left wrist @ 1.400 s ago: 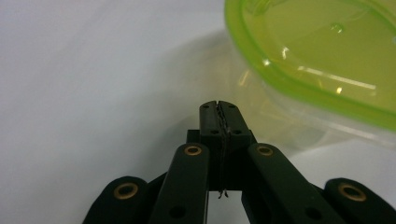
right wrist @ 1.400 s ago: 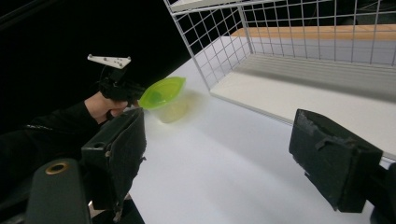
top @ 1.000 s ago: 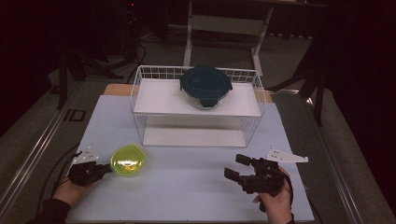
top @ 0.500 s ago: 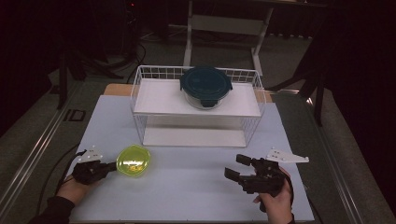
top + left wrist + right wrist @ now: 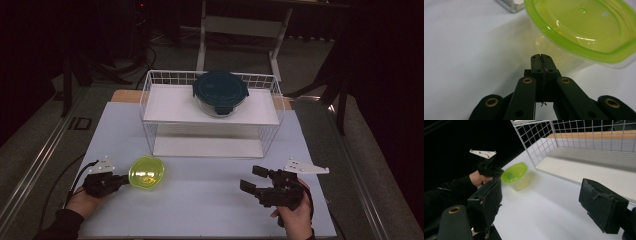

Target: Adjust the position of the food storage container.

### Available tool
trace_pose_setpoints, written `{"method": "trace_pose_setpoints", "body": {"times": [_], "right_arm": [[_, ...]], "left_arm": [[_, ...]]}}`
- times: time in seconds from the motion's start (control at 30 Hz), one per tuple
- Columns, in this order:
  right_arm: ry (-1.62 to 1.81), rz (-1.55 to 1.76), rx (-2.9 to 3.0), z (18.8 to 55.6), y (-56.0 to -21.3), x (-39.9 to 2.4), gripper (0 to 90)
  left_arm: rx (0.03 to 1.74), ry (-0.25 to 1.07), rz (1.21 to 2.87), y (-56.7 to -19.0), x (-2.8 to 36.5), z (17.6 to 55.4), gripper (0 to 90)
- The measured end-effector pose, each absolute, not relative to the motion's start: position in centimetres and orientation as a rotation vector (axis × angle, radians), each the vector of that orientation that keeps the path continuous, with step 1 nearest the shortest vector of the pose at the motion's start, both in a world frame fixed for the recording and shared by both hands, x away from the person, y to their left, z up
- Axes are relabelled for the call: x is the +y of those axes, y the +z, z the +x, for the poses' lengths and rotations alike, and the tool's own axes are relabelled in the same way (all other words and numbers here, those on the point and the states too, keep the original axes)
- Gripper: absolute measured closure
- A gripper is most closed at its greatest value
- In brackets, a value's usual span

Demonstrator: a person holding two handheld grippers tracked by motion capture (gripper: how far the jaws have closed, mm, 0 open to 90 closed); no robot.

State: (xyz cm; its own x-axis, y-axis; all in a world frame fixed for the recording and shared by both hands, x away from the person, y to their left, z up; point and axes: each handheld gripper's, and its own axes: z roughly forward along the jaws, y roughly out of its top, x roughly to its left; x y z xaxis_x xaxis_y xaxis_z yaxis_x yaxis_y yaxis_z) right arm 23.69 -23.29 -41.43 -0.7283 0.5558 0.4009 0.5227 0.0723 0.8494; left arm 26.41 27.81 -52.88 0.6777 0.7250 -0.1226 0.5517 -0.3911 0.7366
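A clear tub with a yellow-green lid [image 5: 146, 172] stands on the white table at the front left. My left gripper [image 5: 124, 179] is shut, its tips against the tub's left side. In the left gripper view the jaws [image 5: 541, 58] are pressed together with nothing between them, right under the lid's rim [image 5: 584, 30]. My right gripper [image 5: 252, 178] rests open at the front right, empty. In the right gripper view its pads [image 5: 486, 197] stand wide apart, with the tub [image 5: 514, 172] and the left gripper [image 5: 490, 168] beyond.
A white wire rack [image 5: 170, 102] with two shelves stands mid-table at the back. A round glass container with a dark teal lid [image 5: 220, 90] sits on its top shelf. The rack's lower shelf [image 5: 579, 167] is bare. Table edges run close on both sides.
The left gripper and the green-lidded tub have both slid a little to the right. The right gripper has kept still.
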Motion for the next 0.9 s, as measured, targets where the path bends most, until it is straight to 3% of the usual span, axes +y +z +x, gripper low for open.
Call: {"method": "trace_pose_setpoints", "body": {"times": [0.9], "right_arm": [[1.789,1.149,2.261,23.4,-41.2,-23.8,18.3]], "left_arm": [[0.828,0.169,2.189,-52.9,20.0,26.7,88.9]]}}
